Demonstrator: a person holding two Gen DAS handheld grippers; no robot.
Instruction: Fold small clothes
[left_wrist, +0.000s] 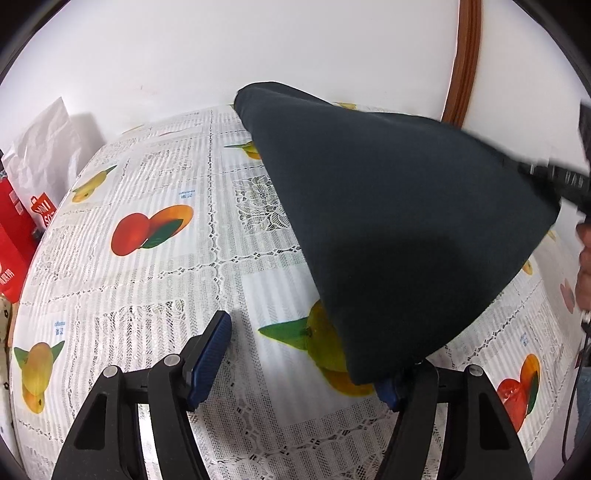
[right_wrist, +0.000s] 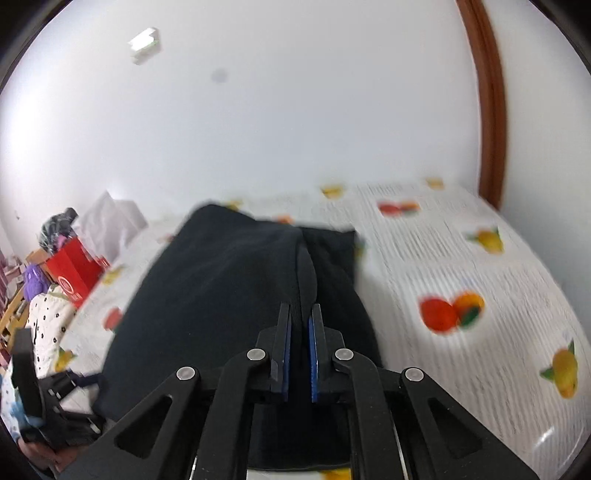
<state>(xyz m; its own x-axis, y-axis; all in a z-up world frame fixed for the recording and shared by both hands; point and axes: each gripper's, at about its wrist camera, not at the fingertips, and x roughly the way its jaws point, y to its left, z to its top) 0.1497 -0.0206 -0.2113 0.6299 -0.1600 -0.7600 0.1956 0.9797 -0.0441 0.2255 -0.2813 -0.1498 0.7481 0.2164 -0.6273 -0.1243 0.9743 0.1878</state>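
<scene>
Right tool (right_wrist: 300, 325) pinches dark cloth (right_wrist: 229, 280) edge; left tool (left_wrist: 306, 354) spread; tablecloth (left_wrist: 147, 184) leftward bare

Garment (left_wrist: 388, 221): matt dark knit cloth, soft. Worktop cover (left_wrist: 177, 288): glossy plastic, lace-embossed, fruit-printed. Left gripper (left_wrist: 299, 365): matt black plastic, textured blue pads (left_wrist: 210, 362), bright metal pins. Door frame (left_wrist: 463, 59): varnished wood.

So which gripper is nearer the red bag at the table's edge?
Left. The left gripper sits open on the side of the dark garment facing the red bag; the right gripper clamps the garment's far side.
</scene>
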